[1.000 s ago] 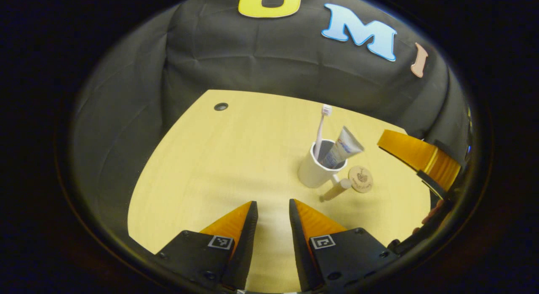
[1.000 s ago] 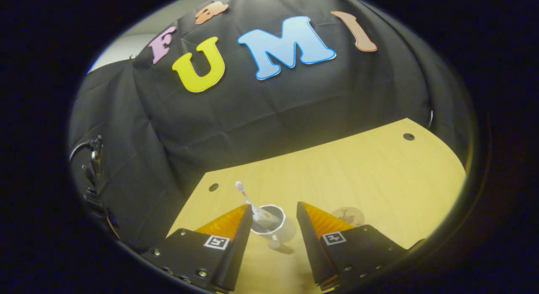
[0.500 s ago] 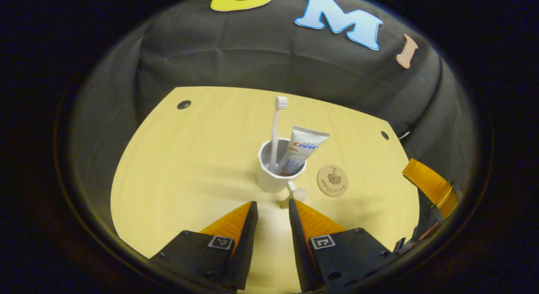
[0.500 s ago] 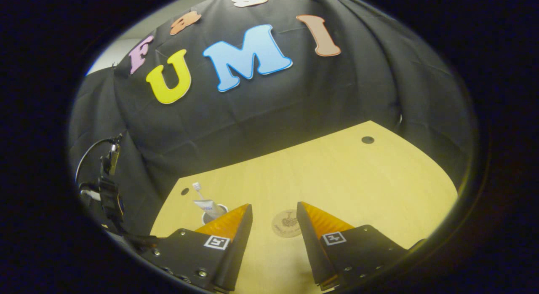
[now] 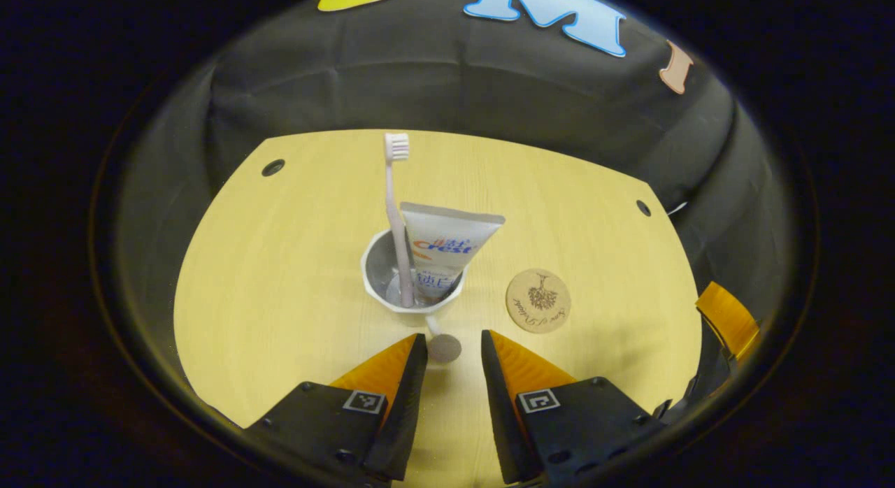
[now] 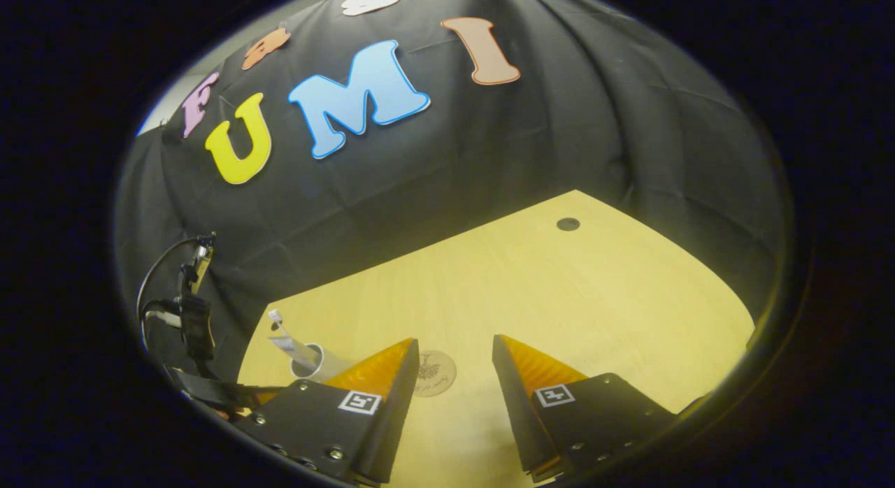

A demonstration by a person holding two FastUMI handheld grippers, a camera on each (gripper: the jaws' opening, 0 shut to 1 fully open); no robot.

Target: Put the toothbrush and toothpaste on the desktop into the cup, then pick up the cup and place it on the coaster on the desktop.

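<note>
- Left gripper view: the cup (image 5: 411,278) stands upright on the table (image 5: 280,299), about midway between the table's side edges. The toothbrush (image 5: 396,201) and the toothpaste (image 5: 440,247) both stand in it, the brush head up and the tube's flat end up.
- The cup's handle, a thin stem ending in a round knob (image 5: 443,347), points toward the near edge. It lies just ahead of the left claw (image 5: 447,348), whose fingers stand narrowly apart and hold nothing.
- The coaster (image 5: 538,300) lies flat and bare, near the cup on the side toward the table's right edge, not touching it.
- With both items in the cup and the cup off the coaster, I judge the step in hand to be gripping the cup. To do it well, close on the stem behind the knob, or on the wall, squarely. Lift straight and keep the cup level so the tall brush and tube do not tip it. Set the base down centred on the coaster.
- The other claw's finger (image 5: 727,319) shows by the right edge.
- Right gripper view: the right claw (image 6: 454,352) hangs above the table's near edge, fingers moderately apart and empty. The coaster (image 6: 432,372) shows between them, farther off, and the cup (image 6: 312,362) with tube and brush shows toward the table's left edge.
- Count: one cup, one toothbrush, one toothpaste, one coaster, two claws.
</note>
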